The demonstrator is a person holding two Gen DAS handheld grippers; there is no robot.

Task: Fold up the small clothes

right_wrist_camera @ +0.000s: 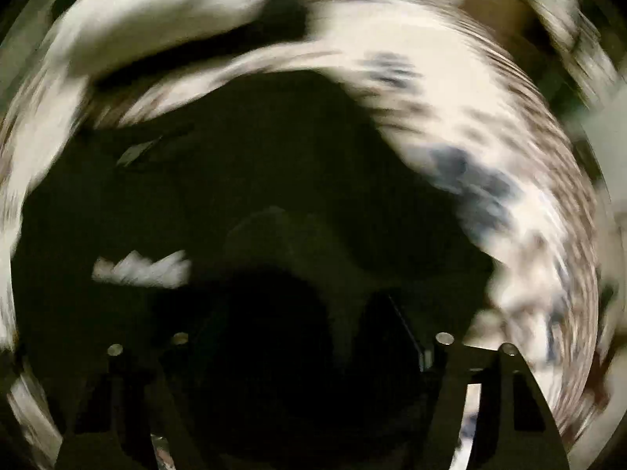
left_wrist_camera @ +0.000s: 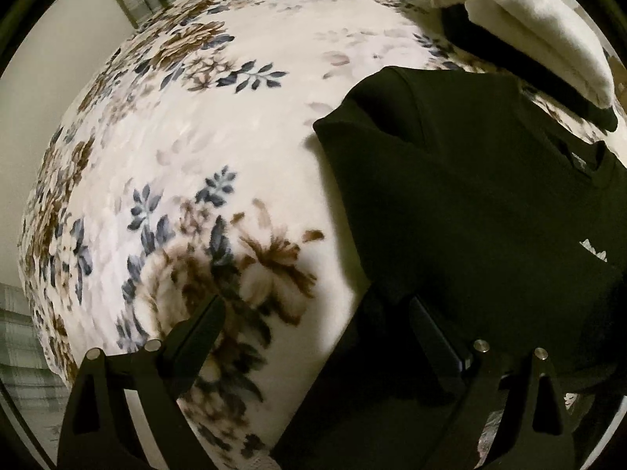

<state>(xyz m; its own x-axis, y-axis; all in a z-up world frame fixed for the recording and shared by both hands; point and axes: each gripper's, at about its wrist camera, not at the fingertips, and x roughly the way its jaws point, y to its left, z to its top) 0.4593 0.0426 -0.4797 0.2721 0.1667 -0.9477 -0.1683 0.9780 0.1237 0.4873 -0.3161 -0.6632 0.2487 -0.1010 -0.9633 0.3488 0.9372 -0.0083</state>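
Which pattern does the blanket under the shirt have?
The blanket is cream with blue-brown flowers, clearest in the left wrist view.

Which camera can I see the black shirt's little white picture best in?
The right wrist view: the white logo on the black shirt shows whole there, though smeared by blur. The left wrist view is sharper, but its logo is cut off at the picture's edge.

Pretty dim, warm indoor light. Left wrist view is fairly sharp with slight blur, heavy fisheye bending and black corners. Right wrist view is smeared in circular streaks; the black shirt (right_wrist_camera: 243, 180) shows zero detail.
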